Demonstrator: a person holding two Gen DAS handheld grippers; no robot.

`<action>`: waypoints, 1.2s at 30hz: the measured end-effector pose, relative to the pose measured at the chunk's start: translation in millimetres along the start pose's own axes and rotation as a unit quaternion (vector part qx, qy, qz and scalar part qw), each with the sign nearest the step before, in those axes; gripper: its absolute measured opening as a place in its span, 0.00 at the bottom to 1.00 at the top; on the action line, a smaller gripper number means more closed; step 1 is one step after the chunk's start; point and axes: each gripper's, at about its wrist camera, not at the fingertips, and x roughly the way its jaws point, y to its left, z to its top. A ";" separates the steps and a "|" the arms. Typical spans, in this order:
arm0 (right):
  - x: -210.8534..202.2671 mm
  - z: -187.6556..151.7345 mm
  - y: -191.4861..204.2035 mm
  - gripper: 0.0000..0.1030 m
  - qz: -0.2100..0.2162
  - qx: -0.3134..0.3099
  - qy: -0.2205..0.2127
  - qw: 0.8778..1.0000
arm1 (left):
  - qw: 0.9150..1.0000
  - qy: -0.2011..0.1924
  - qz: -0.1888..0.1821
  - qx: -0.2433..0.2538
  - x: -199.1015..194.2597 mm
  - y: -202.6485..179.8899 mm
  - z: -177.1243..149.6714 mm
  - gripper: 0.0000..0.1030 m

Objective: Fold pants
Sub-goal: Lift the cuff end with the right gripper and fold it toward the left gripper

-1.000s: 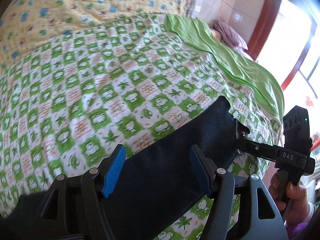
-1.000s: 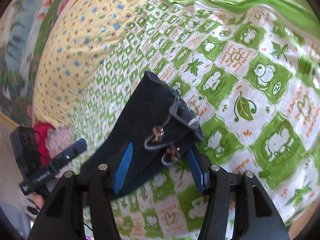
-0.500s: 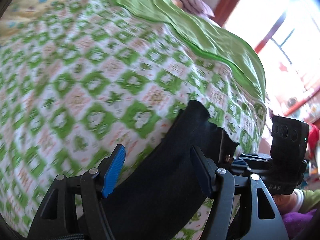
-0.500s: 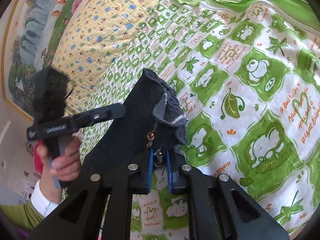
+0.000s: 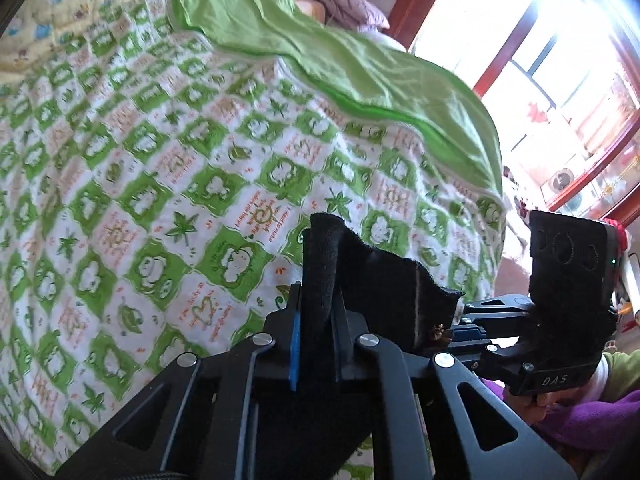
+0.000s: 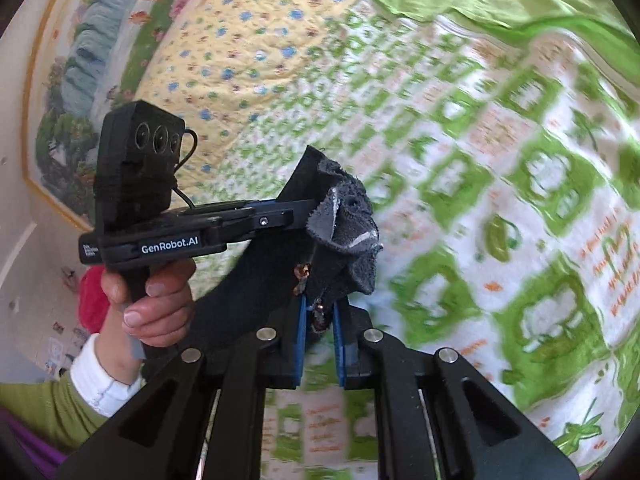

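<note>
The dark navy pants (image 5: 372, 280) hang bunched between both grippers, lifted above the bed. My left gripper (image 5: 318, 320) is shut on one edge of the waistband; the fabric stands up between its pads. My right gripper (image 6: 320, 320) is shut on the other end, where frayed grey cloth and small copper rivets (image 6: 300, 270) show. In the left wrist view the right gripper (image 5: 460, 330) holds the pants from the right. In the right wrist view the left gripper (image 6: 296, 212) grips them from the left. The rest of the pants hangs hidden below the grippers.
The bed is covered by a green-and-white checked quilt (image 5: 160, 160) with a plain green sheet (image 5: 340, 64) folded along its far side. A yellow flowered quilt (image 6: 248, 52) lies beyond. A bright window (image 5: 560, 60) and a purple pillow (image 5: 348, 8) are at the right.
Both grippers closed on the pants' waistband, the right first, then the left. They lifted the pants off the quilt and drew closer together, bunching the fabric.
</note>
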 end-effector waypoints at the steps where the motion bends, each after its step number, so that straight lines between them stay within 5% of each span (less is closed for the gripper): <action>1: -0.4 2.3 5.6 0.13 0.010 -0.007 -0.001 1.000 | 1.000 -0.010 0.002 -0.001 -10.4 1.7 -2.0 0.10; 16: 50.1 7.3 100.4 0.12 0.170 -0.075 0.061 0.981 | 0.991 -0.116 0.047 -0.047 -128.0 21.1 -67.6 0.10; 36: 156.1 -45.8 130.6 0.13 0.175 -0.097 0.195 0.960 | 0.971 -0.134 0.070 -0.186 -136.2 94.6 -186.7 0.09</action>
